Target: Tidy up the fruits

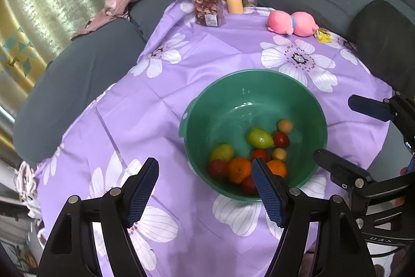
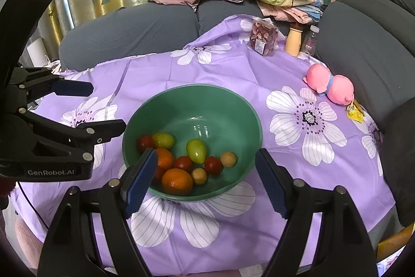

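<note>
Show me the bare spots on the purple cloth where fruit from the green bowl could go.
Free: the cloth left of the green bowl, toward the grey sofa, and the stretch between the bowl and the snack box. Crowded: the far corner with the box, the bottles and the pink plush toy.
</note>
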`<control>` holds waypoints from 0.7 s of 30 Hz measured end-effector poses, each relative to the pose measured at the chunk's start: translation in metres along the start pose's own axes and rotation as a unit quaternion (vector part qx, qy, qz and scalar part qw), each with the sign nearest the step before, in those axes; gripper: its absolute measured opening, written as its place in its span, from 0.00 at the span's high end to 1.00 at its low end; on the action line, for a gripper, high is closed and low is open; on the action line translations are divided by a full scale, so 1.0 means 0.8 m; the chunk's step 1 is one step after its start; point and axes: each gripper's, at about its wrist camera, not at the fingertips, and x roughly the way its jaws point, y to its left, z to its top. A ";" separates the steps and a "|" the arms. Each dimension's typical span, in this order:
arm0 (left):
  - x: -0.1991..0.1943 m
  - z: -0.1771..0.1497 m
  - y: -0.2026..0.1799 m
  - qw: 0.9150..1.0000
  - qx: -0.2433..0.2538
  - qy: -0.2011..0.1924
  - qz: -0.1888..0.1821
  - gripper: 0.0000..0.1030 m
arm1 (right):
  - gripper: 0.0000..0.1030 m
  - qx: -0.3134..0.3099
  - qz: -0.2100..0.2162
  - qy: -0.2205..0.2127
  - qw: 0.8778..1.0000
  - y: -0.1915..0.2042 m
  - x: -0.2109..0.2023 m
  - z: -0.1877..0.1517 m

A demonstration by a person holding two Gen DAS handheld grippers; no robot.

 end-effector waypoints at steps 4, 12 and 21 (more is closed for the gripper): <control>-0.001 0.001 -0.001 1.000 0.002 -0.001 0.004 0.28 | 0.24 -0.002 0.001 -0.001 1.000 0.000 0.000 0.001; -0.002 0.002 -0.001 1.000 0.001 -0.001 0.003 0.28 | 0.24 -0.004 0.002 -0.001 1.000 0.003 0.000 0.003; 0.001 0.004 0.001 1.000 -0.001 -0.001 -0.003 0.28 | 0.24 -0.006 0.001 -0.002 1.000 0.006 0.001 0.006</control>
